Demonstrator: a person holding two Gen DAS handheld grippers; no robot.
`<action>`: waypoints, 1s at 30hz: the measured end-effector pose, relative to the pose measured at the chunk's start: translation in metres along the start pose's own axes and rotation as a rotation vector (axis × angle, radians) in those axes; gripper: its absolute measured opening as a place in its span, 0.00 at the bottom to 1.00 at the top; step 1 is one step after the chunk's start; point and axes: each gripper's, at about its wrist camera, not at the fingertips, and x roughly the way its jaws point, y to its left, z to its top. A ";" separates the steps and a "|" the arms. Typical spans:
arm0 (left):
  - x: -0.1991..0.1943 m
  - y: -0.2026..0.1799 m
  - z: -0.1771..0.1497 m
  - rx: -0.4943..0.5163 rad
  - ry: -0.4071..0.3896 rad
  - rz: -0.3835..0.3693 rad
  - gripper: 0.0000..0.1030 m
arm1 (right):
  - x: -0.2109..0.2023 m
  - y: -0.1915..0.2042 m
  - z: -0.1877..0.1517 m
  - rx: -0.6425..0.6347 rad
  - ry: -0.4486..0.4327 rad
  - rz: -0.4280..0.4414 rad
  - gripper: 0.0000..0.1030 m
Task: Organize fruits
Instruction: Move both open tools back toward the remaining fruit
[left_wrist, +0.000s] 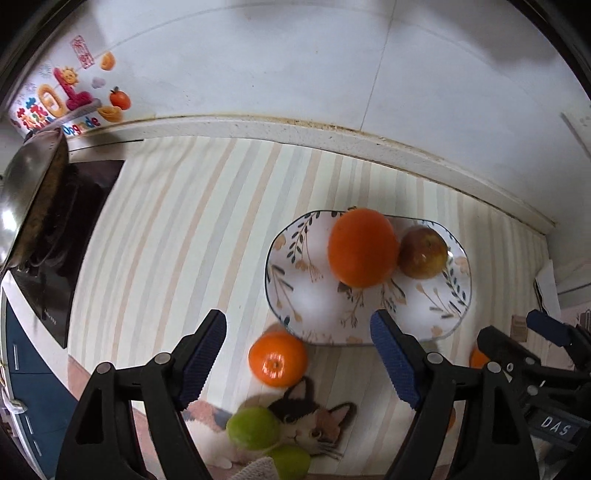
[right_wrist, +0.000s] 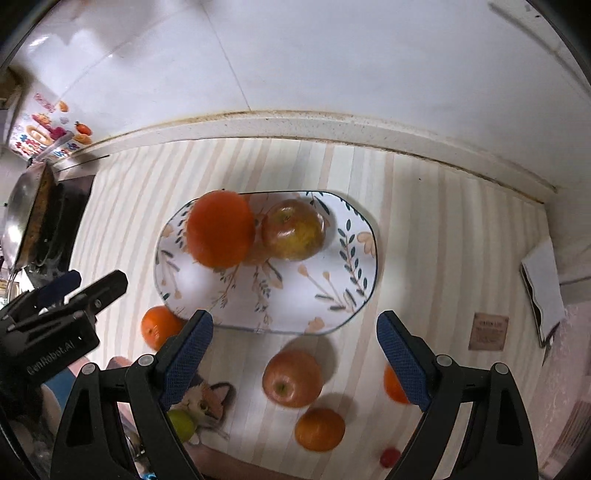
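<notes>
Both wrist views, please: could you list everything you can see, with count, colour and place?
plate: one, white with leaf pattern, mid-mat
large orange: one, orange, on plate, left
plate apple: one, red-yellow, on plate, touching the large orange
loose apple: one, red, on mat in front of plate
small oranges: three, orange, on mat along the plate's near side
green fruits: two, green, on the mat's cat picture
red fruit: one, small, near edge
mat: one, striped cream
pan: one, steel, on stove at far left
stickers: several, colourful, on wall
left gripper: fingers open, empty
right gripper: fingers open, empty
</notes>
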 end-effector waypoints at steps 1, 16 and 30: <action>-0.006 0.000 -0.004 0.003 -0.010 0.000 0.77 | -0.007 0.002 -0.004 -0.001 -0.012 0.001 0.90; -0.066 0.008 -0.057 0.012 -0.093 -0.041 0.77 | -0.068 0.020 -0.062 0.001 -0.111 0.042 0.90; 0.004 0.020 -0.050 0.050 0.074 0.023 0.77 | 0.025 -0.019 -0.069 0.150 0.073 0.097 0.90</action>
